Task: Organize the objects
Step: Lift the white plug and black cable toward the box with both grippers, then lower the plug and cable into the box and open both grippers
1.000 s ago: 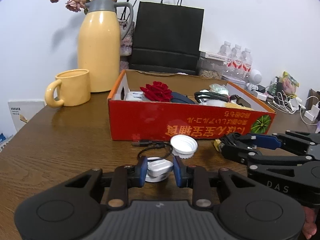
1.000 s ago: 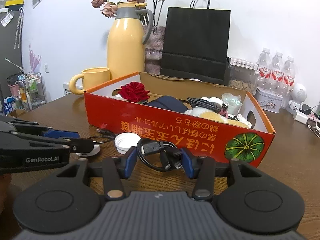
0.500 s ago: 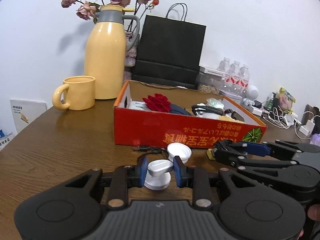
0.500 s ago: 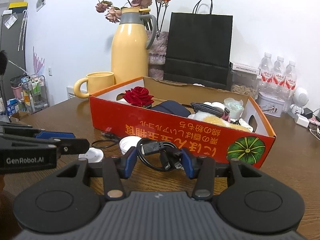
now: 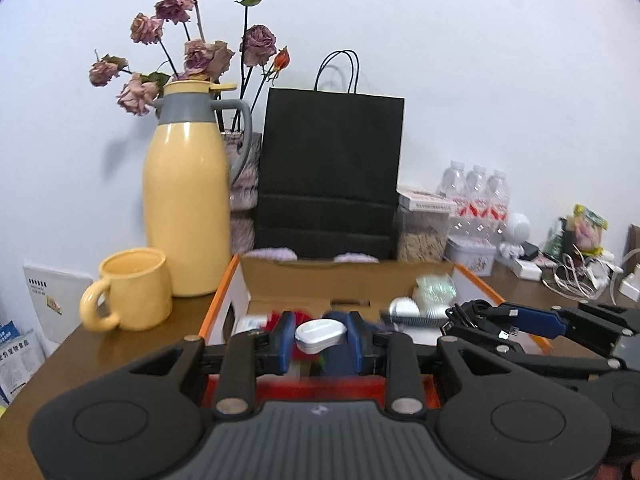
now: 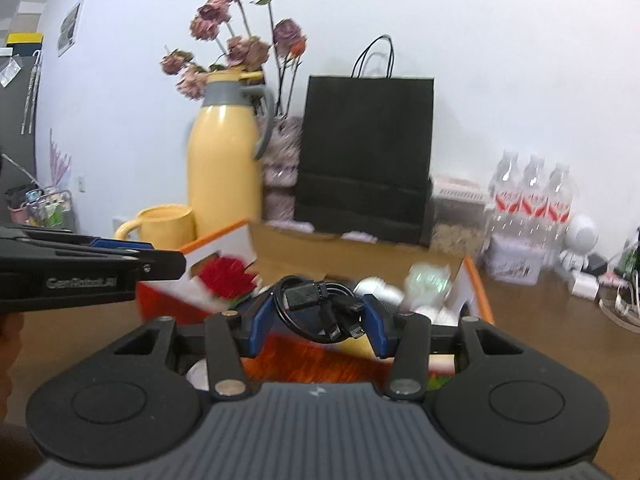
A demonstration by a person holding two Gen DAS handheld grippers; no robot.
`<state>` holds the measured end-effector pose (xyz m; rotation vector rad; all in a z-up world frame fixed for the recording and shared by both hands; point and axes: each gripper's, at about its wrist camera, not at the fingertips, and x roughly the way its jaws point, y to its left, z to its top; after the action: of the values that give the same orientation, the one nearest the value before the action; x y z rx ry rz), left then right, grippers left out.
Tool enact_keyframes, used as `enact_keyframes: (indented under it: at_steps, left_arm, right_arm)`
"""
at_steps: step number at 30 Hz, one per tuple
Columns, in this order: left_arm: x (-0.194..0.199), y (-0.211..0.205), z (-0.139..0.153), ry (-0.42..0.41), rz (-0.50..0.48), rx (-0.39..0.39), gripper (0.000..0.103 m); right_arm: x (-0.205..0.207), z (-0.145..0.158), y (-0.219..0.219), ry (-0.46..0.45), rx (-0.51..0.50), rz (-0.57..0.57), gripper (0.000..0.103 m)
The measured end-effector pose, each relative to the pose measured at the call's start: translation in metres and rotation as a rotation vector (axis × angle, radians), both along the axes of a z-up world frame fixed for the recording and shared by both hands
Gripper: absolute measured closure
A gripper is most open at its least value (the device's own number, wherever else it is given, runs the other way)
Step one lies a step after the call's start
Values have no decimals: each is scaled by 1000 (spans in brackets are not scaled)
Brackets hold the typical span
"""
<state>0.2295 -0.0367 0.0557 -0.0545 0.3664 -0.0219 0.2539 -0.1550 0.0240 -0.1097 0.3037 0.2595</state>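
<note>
Hidden or unclear: the near wall of the red cardboard box (image 5: 400, 384) is motion-blurred and largely covered by the gripper bodies in both wrist views; the contents near the front edge smear together. The lower part of the white object is concealed behind the blue pads (image 5: 285, 340).
Left gripper (image 5: 320, 338): jaws clamped on a small white plastic object (image 5: 320, 334), held above the box's near edge.
White object: rounded, glossy, pale grey-white, with a flattened top; its make cannot be told.
Right gripper (image 6: 318, 318): jaws closed on a coiled black USB cable (image 6: 320, 306), held over the box's front wall. In the left wrist view this gripper (image 5: 500, 322) enters from the right, plugs protruding at its tip.
Cable: thin black loops, with one larger rectangular plug and two smaller plugs bunched at the centre.
Box interior: a red artificial rose (image 6: 226, 276) at the left end; a crumpled translucent wrapper (image 5: 434, 288) and a pale rounded item towards the right, both blurred.
Behind the box: yellow thermos jug (image 5: 186, 204), yellow mug (image 5: 134, 288), dried roses (image 5: 200, 52), black paper bag (image 5: 330, 172), water bottles (image 5: 476, 196).
Far right: a small white robot figure (image 5: 516, 236) and tangled white chargers (image 5: 580, 276) on the wooden table (image 5: 116, 344).
</note>
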Motion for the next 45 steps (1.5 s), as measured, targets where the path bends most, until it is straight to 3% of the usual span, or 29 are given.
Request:
enact_keyframes:
  at_steps: [8, 15, 16, 17, 18, 19, 20, 23, 31, 45]
  left_arm:
    - [68, -5, -3, 1, 49, 5, 77]
    - [103, 1, -12, 17, 43, 36, 76]
    - [106, 2, -13, 22, 49, 42, 71]
    - [108, 4, -14, 24, 54, 44, 54]
    - [110, 6, -15, 23, 57, 42, 43]
    - [111, 8, -16, 19, 63, 41, 18]
    - [111, 10, -16, 11, 73, 40, 2]
    - [108, 16, -16, -28, 100, 30, 0]
    - [107, 18, -16, -23, 110, 28, 0]
    - [76, 19, -16, -86, 135, 43, 0]
  right_arm:
    - [60, -9, 0, 7, 10, -12, 54]
    - [93, -17, 3, 44, -23, -1, 53]
    - [96, -18, 2, 53, -25, -1, 49]
    - [98, -20, 1, 61, -29, -5, 42]
    - [100, -21, 0, 65, -32, -11, 23]
    - [100, -21, -1, 61, -31, -16, 6]
    - [99, -21, -2, 56, -29, -15, 3]
    - [98, -19, -6, 54, -21, -3, 0]
    - [97, -21, -8, 55, -14, -17, 0]
    - [69, -22, -6, -23, -34, -47, 0]
